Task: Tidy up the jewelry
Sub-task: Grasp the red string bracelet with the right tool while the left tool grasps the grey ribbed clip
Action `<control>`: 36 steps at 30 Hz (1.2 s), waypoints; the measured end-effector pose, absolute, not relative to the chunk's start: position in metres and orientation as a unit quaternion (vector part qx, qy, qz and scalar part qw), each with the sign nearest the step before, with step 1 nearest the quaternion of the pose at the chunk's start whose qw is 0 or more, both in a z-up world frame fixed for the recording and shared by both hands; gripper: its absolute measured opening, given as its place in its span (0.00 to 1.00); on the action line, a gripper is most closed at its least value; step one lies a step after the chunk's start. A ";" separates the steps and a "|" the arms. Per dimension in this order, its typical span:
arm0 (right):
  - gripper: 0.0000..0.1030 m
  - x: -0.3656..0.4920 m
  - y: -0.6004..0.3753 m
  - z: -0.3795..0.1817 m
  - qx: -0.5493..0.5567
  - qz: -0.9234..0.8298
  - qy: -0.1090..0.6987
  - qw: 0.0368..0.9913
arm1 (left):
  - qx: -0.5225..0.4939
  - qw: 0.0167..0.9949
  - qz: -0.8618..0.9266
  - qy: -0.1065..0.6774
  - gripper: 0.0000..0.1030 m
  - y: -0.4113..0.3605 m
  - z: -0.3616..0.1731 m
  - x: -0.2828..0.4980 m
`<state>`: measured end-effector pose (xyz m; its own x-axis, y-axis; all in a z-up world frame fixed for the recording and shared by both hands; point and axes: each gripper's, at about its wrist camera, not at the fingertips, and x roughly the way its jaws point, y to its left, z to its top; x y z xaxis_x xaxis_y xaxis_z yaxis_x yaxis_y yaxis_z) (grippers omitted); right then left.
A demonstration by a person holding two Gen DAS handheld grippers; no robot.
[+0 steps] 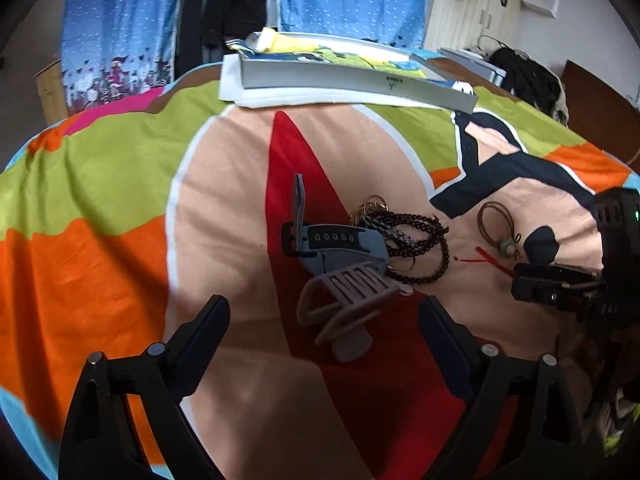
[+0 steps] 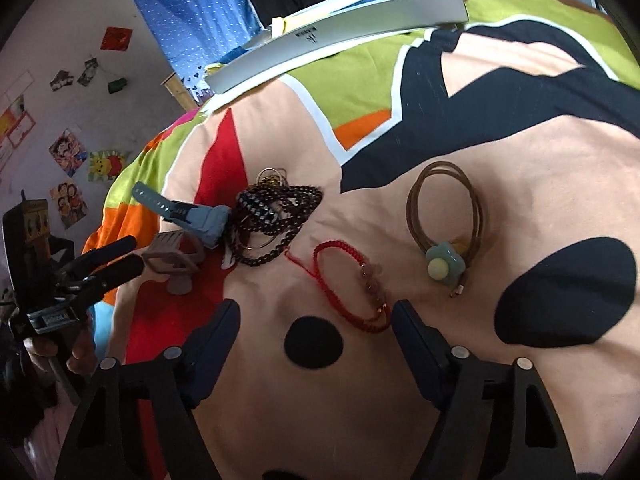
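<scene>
While spread, right gripper (image 2: 316, 312) hovers — bracelet (image 2: 352, 284) below.

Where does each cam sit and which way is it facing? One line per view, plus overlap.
Left wrist: on the left gripper, above the bedspread, facing the hair claw clip and blue watch strap; own open fingers below, right gripper at right edge.
Right wrist: on the right gripper, facing the red cord bracelet; own open fingers, left gripper, a hand.
Shared: dark bead bracelets, brown cord necklace, white box.
</scene>
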<state>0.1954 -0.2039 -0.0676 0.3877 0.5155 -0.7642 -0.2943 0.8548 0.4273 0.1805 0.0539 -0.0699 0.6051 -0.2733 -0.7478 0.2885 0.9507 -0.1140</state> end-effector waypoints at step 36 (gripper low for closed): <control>0.06 0.180 -0.199 -0.062 0.126 0.206 0.436 0.867 | 0.002 0.886 -0.188 0.424 0.24 0.023 -0.078 0.164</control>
<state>0.1796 -0.1988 -0.0623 0.5355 0.4666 -0.7039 -0.2462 0.8836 0.3984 0.1636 0.0231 -0.0784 0.5687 -0.3319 -0.7526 0.3352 0.9291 -0.1564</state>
